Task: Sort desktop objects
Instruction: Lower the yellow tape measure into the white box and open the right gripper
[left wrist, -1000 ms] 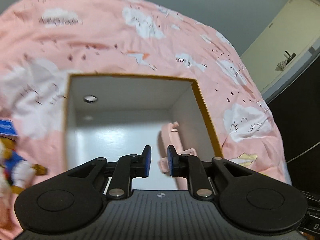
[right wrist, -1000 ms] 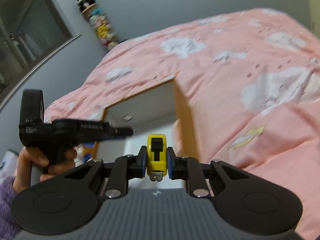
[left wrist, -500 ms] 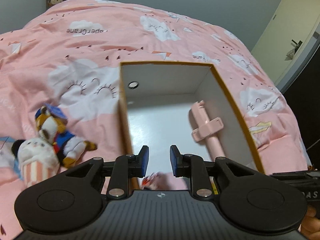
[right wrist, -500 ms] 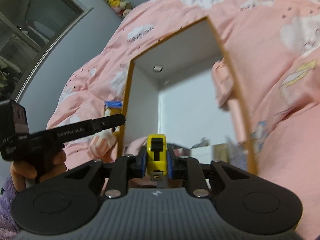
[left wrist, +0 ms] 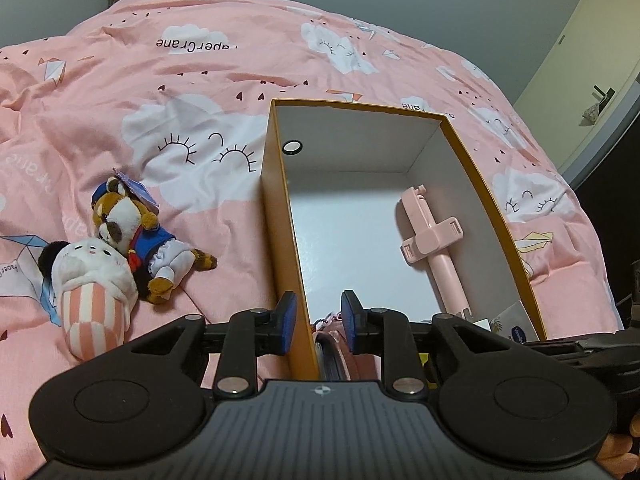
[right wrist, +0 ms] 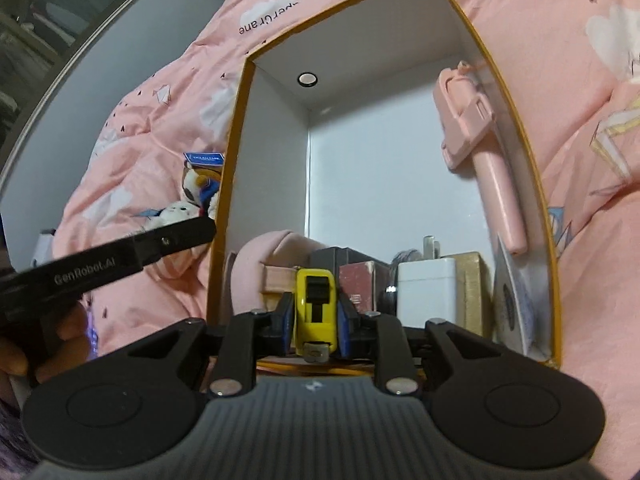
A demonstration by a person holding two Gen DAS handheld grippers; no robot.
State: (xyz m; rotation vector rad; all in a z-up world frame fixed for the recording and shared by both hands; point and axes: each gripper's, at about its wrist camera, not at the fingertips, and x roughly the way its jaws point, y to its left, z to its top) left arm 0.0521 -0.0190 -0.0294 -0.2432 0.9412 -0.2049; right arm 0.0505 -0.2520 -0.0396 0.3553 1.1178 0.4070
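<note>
yellow hard plastic, blocky and smooth, is showing between the pads of the right gripper (right wrist: pixel 316 320): a small tape measure (right wrist: pixel 315 304) is sitting in the narrow jaws, which are beginning to part over the near end of the box (right wrist: pixel 236 128).

step in hand, as judged: depositing the tape measure into the box. the next move is calling for a clean release into a free spot among the packed items at the near end, such as the white charger (right wrist: pixel 426 286).

the box is rigid card, orange outside and at the rim, glossy white inside. a pink selfie stick (left wrist: pixel 434 240) is lying along its right wall.

the left gripper (left wrist: pixel 316 322) is straddling the box's left wall, jaws narrow, opening, gripping nothing. two soft plush toys (left wrist: pixel 120 244) are lying on the pink bedspread (left wrist: pixel 200 80), left of the box.
</note>
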